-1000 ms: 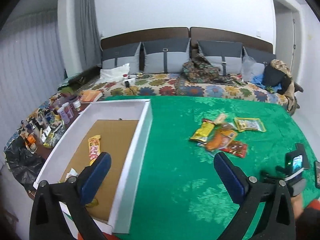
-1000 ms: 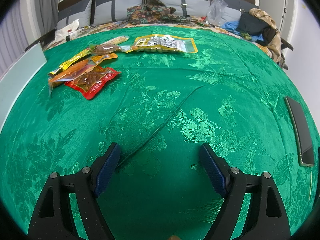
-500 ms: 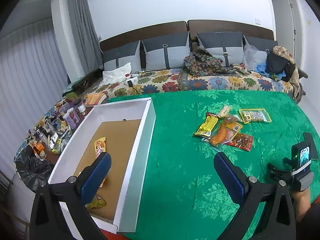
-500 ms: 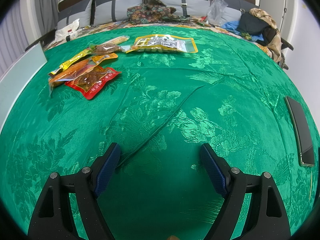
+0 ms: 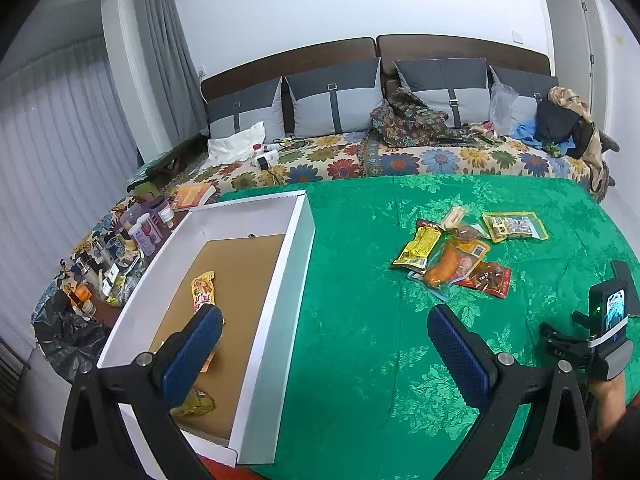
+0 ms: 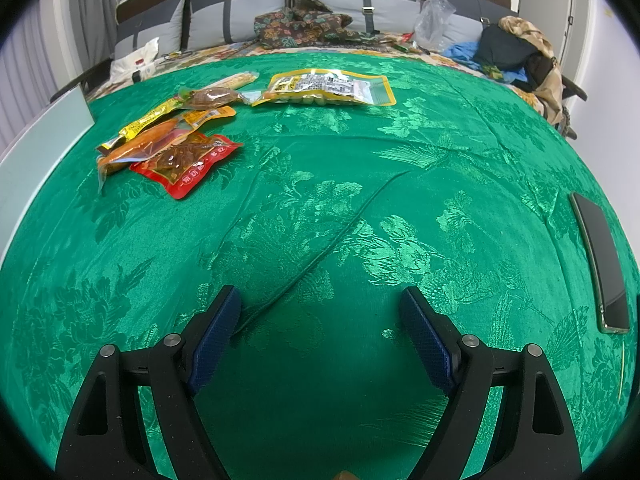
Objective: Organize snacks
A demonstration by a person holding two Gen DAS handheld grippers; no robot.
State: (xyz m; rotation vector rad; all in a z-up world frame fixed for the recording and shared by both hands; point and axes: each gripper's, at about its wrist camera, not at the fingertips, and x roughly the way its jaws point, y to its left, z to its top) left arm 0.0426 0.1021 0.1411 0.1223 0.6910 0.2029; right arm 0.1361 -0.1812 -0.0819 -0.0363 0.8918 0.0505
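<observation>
Both grippers, left gripper [image 5: 324, 344] and right gripper [image 6: 320, 336], gape empty; snack packets [image 6: 176, 140] lie beside white box [image 5: 296, 248].

green cloth [image 6: 360, 208] bears snack packets [image 5: 452, 256], a white box [image 5: 280, 264], a phone [image 6: 600, 256].

A green cloth [image 6: 360, 208] with a woven flower pattern covers the table. A dark phone [image 6: 600, 256] lies flat near its right edge. Behind stands a sofa [image 5: 420, 160] under a floral cover, with grey cushions [image 5: 336, 100], a patterned garment [image 5: 408, 120] and a black bag [image 5: 560, 124]. Bottles [image 5: 144, 232] crowd a low surface beside grey curtains [image 5: 60, 152].
</observation>
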